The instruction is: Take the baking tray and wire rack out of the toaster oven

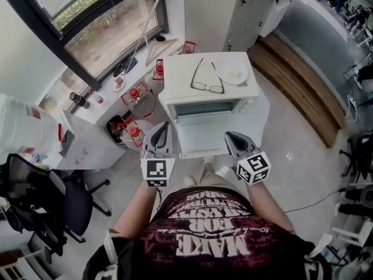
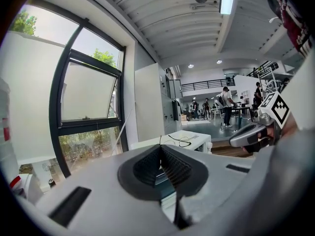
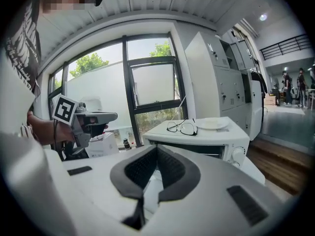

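1. Plainly shut: left gripper (image 1: 165,124), jaws pressed together on nothing, ribbed pads (image 2: 147,168) meeting at the tip.
2. Likewise the right gripper (image 1: 229,135): jaws closed tight, nothing pinched, dark pads (image 3: 142,168) touching along their front.
3. Held side by side near the front edge of the white bench (image 1: 260,124), one toward each front corner, both aimed at the toaster oven (image 1: 178,74) and apart from it.
4. Toward the far edge of the bench, the oven itself, front turned to the person; on its top, a pair of glasses (image 1: 207,80) just beside a small white plate (image 1: 232,73).
5. Across the oven front, only a dark, foreshortened strip; baking tray and wire rack not to be made out inside it from any view.
6. Below that strip, a pale rectangle: lowered door or bare bench, cannot tell which.
7. In both gripper views, lower part of the oven hidden behind the jaws; at its right side, one round knob (image 3: 237,155) just showing.
8. Partly cut off at the left edge of the head view, a black office chair (image 1: 35,197).
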`<act>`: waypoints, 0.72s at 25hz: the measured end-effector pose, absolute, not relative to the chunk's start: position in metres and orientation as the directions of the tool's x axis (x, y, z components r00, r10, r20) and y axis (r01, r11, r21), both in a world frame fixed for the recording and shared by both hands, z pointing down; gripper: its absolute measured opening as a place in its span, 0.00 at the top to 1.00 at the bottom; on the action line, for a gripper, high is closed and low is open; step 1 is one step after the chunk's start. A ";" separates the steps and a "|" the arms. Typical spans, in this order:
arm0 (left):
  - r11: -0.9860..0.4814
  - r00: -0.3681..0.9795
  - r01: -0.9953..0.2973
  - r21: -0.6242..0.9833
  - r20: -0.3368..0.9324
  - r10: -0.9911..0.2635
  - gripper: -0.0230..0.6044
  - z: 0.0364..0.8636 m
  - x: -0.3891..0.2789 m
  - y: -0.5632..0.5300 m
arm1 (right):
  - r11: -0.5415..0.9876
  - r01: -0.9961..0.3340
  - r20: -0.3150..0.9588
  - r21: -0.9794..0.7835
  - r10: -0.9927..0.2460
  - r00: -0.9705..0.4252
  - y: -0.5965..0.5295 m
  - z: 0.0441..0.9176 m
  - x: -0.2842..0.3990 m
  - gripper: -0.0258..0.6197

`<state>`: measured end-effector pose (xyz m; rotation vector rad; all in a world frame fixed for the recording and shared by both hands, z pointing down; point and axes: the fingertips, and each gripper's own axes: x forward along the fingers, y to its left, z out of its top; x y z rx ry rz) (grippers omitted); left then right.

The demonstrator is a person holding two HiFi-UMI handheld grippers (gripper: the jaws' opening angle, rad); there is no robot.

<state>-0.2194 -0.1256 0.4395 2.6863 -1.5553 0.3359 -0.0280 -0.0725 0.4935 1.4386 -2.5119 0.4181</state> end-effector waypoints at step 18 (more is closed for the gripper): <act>-0.479 0.456 -0.872 -0.100 0.188 -0.870 0.95 0.435 -0.192 -0.169 | 0.462 -0.845 0.407 -0.270 -0.741 -0.534 -0.139 0.558 -0.015 0.95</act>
